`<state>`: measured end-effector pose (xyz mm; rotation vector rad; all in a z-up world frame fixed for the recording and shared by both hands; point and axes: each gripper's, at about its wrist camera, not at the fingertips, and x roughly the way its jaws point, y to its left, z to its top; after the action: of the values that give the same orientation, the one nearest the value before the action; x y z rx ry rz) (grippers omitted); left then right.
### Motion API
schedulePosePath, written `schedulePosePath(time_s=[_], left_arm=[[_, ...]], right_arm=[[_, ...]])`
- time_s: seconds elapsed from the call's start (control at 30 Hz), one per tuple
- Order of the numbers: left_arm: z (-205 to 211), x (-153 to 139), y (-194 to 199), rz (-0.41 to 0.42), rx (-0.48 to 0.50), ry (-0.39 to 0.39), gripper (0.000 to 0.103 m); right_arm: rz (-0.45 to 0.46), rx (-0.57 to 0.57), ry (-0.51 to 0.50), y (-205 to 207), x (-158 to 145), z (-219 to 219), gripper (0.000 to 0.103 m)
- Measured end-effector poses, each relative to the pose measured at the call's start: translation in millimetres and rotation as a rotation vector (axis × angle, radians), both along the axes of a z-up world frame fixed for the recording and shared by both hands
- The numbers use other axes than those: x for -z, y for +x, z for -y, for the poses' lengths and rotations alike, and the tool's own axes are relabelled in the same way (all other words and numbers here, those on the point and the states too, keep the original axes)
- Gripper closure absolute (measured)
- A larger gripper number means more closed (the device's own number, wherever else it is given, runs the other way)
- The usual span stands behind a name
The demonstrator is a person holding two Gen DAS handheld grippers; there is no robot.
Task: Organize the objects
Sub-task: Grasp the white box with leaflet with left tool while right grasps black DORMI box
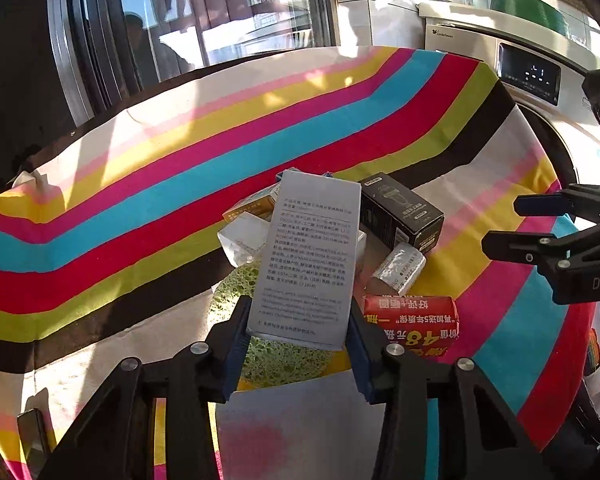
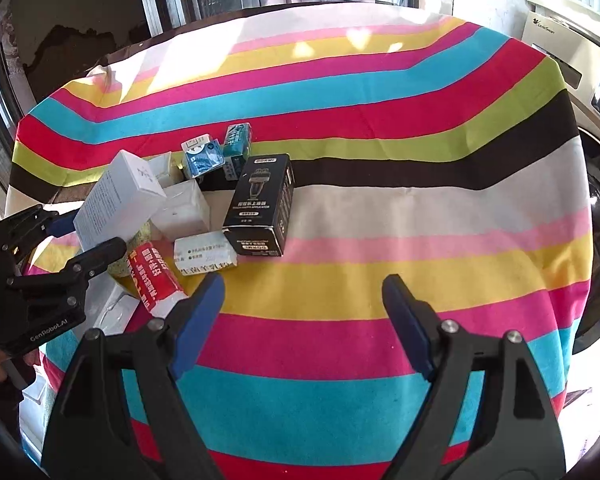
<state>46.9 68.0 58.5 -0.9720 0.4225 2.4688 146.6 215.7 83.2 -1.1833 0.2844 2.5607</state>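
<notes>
Left wrist view: my left tool squeezes the white box by its long sides, above the pile on the desk. It looks light and crushable. My right tool is wide open.

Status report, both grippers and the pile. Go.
Left gripper shut on white box, raised over the pile. Right gripper open, empty, over striped cloth. Black box and red packet crowd beneath.

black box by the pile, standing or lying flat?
Lying flat: the black rectangular carton rests on a broad face on the striped tablecloth, printed front facing up.
</notes>
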Motion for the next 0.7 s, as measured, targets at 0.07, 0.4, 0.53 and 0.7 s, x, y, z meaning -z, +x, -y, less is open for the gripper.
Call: schedulePosePath(time_s=[0.07,0.4,0.53,0.7], left_arm=[[-3.0,-1.8,3.5,0.005,-0.019,0.033,0.059],[-10.2,-5.0,13.5,0.089,-0.151,0.155,0.059],[-10.8,-6.3,14.1,0.105,-0.161,0.178,0.059],[-10.8,-8.7,16.5,0.104,-0.173,0.177,0.059]], right_arm=[[0.003,0.004,0.021,-4.9,0.8,0.5,0.020],[-0.013,0.013,0.085,-37.5,-1.5,7.7,0.020],[0.000,0.012,0.109,-54.6,1.0,7.2,0.020],[0.031,-0.011,0.131,-78.1,9.5,8.6,0.020]])
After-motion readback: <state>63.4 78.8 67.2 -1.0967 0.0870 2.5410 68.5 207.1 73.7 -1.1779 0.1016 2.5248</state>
